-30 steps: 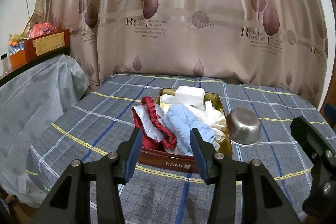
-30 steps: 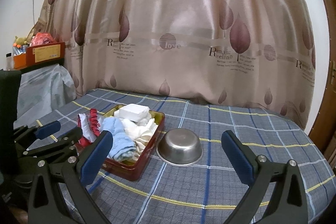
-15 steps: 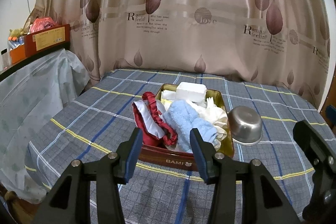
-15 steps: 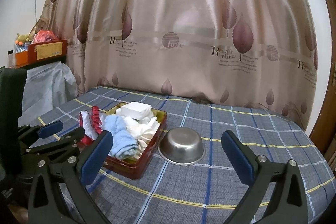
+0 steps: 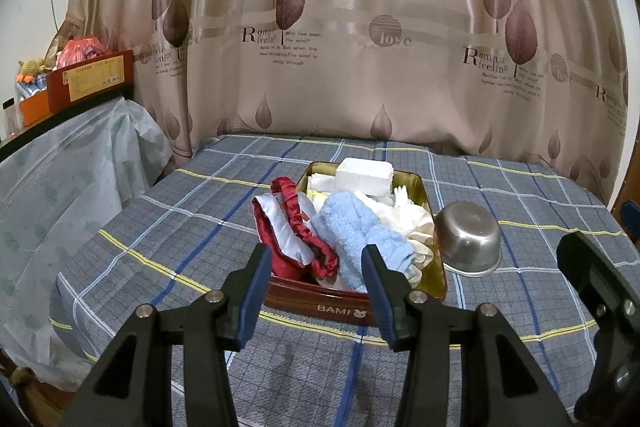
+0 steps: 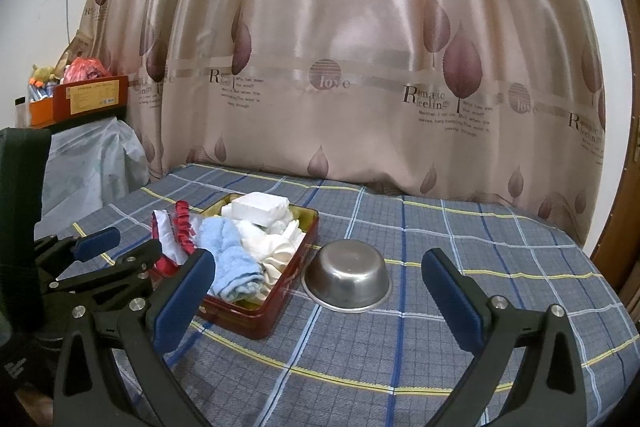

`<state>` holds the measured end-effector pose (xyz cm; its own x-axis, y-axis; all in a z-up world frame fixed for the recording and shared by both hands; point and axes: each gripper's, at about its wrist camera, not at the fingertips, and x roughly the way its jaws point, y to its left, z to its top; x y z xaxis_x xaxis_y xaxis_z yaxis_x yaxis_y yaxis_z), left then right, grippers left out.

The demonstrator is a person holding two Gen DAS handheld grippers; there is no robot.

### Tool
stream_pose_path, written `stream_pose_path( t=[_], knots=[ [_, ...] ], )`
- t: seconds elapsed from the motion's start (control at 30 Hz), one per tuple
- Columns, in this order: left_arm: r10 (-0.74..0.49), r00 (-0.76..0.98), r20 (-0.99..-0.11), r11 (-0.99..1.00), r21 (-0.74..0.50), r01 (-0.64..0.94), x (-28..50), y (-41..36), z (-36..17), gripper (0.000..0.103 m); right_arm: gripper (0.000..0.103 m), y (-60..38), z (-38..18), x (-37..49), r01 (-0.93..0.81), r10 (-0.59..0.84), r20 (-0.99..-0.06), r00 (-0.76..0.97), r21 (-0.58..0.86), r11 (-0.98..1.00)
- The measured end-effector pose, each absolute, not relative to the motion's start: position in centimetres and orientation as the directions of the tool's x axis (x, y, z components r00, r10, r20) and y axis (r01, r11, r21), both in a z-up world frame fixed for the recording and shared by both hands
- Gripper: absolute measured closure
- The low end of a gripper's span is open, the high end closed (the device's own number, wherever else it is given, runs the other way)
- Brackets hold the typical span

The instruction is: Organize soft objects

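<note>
The tin (image 5: 434,269) sits mid-table on the plaid cloth (image 5: 168,227), with bare cloth on all sides and the curtain (image 5: 360,27) along the far edge. A steel bowl (image 6: 347,277) stands just beside its right wall. Blue towel (image 5: 356,239), red-trimmed cloth (image 5: 288,223) and white items fill the tin (heaped above the rim). Left gripper (image 5: 314,293) hovers before it, jaws apart, empty. Right gripper (image 6: 318,301) hovers wide open, nearer the bowl
</note>
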<state>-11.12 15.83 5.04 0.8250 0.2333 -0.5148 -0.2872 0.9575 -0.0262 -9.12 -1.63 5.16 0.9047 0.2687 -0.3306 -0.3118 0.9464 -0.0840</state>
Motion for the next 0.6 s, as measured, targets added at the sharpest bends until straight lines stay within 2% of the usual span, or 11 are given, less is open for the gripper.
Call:
stream_pose_path(
  t=[0.6],
  knots=[
    [0.222, 0.819, -0.529, 0.960, -0.029, -0.278, -11.20, 15.94, 4.79, 0.056, 0.001, -1.77, 4.89, -9.24, -0.311, 0.267, -0.335, 0.904, -0.084, 0.947]
  ],
)
